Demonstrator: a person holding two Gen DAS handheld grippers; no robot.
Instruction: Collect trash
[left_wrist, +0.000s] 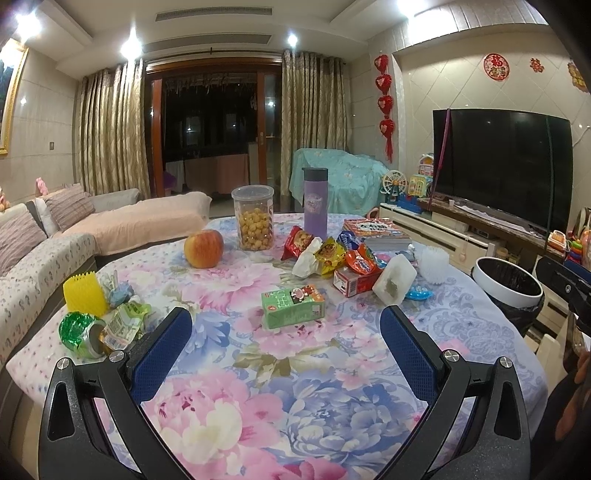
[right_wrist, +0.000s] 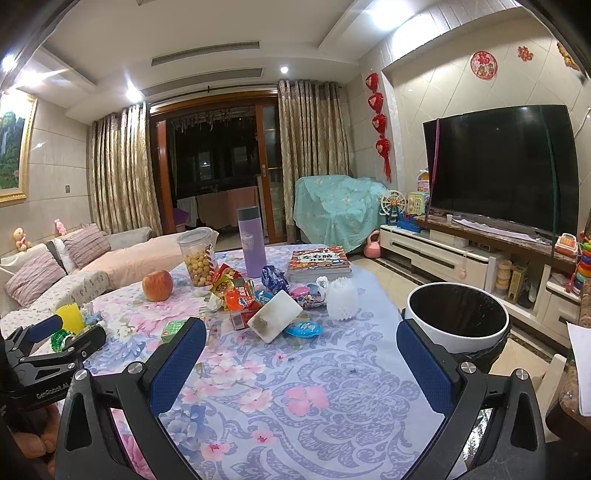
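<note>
My left gripper (left_wrist: 286, 325) is open and empty above the floral tablecloth (left_wrist: 295, 387), just short of a green drink carton (left_wrist: 293, 305). A pile of snack wrappers (left_wrist: 332, 254), a red carton (left_wrist: 354, 282) and a white foam block (left_wrist: 393, 279) lie beyond it. A crushed green can (left_wrist: 79, 334) and wrappers (left_wrist: 123, 323) lie at the left. My right gripper (right_wrist: 301, 339) is open and empty over the table's right side, facing the foam block (right_wrist: 275, 319) and a blue lid (right_wrist: 303, 328). The white trash bin (right_wrist: 458, 314) with a black liner stands right of the table.
An apple (left_wrist: 204, 248), a snack jar (left_wrist: 255, 218), a purple flask (left_wrist: 315, 203) and books (left_wrist: 376, 230) stand at the back. A white foam net (right_wrist: 343, 298) and yellow comb (left_wrist: 84, 293) lie on the table. Sofa left, TV stand right.
</note>
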